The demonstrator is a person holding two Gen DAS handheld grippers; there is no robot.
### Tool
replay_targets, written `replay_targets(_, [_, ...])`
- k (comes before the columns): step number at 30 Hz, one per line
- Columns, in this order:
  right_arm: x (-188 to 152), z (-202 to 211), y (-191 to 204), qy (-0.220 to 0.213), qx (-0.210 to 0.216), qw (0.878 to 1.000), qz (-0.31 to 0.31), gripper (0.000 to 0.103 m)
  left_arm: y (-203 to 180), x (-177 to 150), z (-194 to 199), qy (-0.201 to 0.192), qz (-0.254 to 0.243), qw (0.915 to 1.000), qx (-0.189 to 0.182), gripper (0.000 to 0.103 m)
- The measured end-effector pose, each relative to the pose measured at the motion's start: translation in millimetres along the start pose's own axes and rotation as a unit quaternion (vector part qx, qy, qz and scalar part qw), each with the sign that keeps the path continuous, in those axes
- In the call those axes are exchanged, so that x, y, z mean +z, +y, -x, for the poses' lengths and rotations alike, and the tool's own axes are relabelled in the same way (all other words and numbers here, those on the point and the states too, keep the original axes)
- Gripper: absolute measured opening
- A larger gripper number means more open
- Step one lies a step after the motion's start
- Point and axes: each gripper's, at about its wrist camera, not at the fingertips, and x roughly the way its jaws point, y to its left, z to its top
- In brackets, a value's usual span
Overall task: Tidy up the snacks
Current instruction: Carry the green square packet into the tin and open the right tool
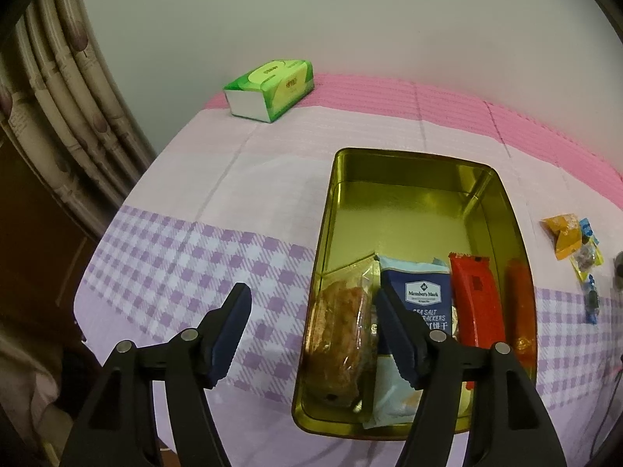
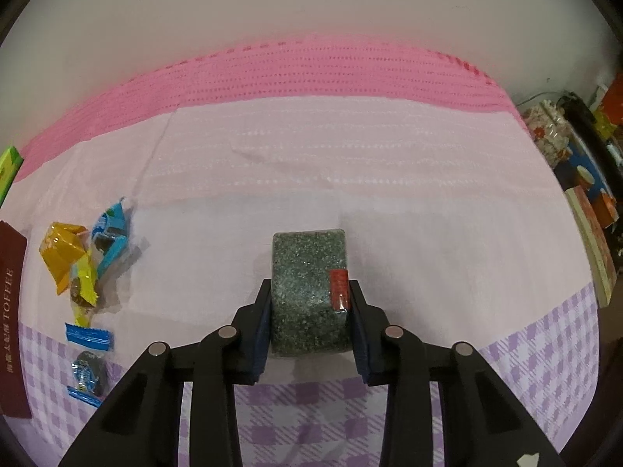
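Your right gripper (image 2: 309,311) is clamped on the dark speckled snack block (image 2: 309,292), jaws tight on both sides, block low over the tablecloth (image 2: 428,202) or maybe touching it, can't tell. Left gripper (image 1: 311,311) has jaws wide apart w/ nothing between them, hanging over the near left edge of the gold tin (image 1: 409,202).

Risks: the wrap looks slick, so a loose squeeze or fast swing could let the block slip or twist out. Squeeze too hard and it'll prob crumble.

Tin's near end is already packed: brown snack pack (image 1: 342,334), Member's Mark crackers (image 1: 422,299), red bar (image 1: 475,299). Far end is bare, so aim there or you'll land on top of those. Your left gripper is in the way of a near-side drop.

Loose candies (image 2: 83,260) lie left of the block, between it and the tin, so a low sweep could scatter them. Tissue box (image 1: 270,89) is well apart
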Motion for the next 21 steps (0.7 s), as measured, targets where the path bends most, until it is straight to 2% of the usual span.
replay_targets(3, [1, 19, 13, -0.019, 0.012, 1.0, 0.003, 0.032, 1, 1, 1, -0.001, 0.004, 1.0, -0.002, 0.068])
replay_targets(9, [6, 57, 72, -0.044, 0.084, 0.995, 0.037, 0.032, 12, 3, 3, -0.004, 0.025, 0.9997, 0.001, 0.069])
replay_targets(15, [-7, 81, 149, -0.036, 0.161, 0.983, 0.084, 0.033, 26, 4, 5, -0.006, 0.045, 0.9989, 0.015, 0.069])
replay_targets(21, [-32, 95, 225, -0.018, 0.215, 0.967, 0.137, 0.033, 40, 0, 6, -0.002, 0.066, 0.9977, 0.019, 0.069])
